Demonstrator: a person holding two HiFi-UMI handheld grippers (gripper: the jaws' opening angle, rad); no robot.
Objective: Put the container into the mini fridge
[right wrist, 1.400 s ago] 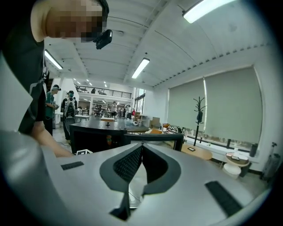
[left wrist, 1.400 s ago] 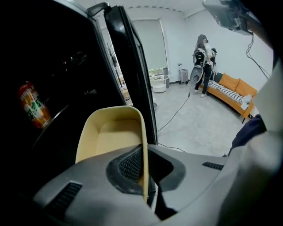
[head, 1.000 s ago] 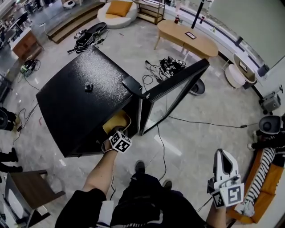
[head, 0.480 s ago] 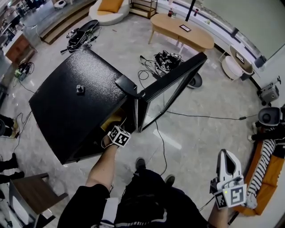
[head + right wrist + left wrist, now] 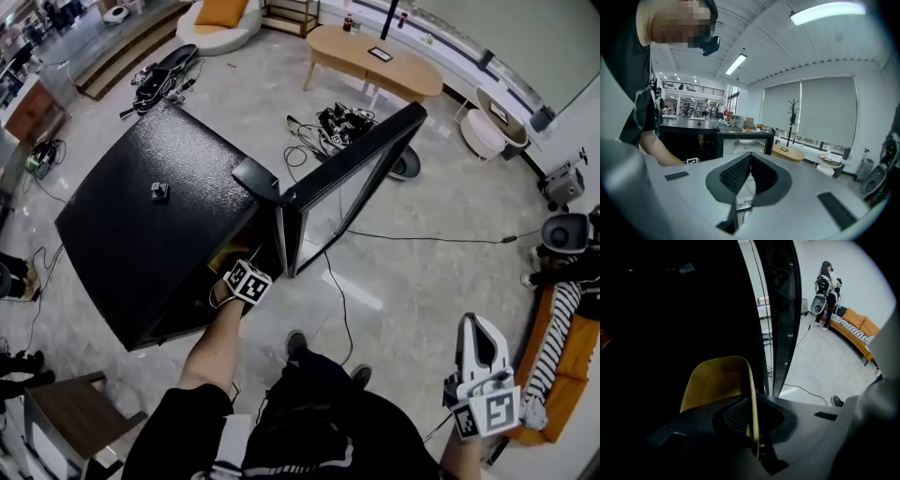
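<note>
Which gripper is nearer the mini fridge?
Left. The left gripper, gripping the yellow container, reaches into the open mini fridge; the right gripper hangs far off, beside the person.

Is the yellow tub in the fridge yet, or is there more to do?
Nearly. Done: the door of the mini fridge stands open. In hand: the left tongs pinch the yellow container by its rim, at the dark opening. Left: set it down, let go, pull out, probably shut the door. The right tongs are shut and empty.
</note>
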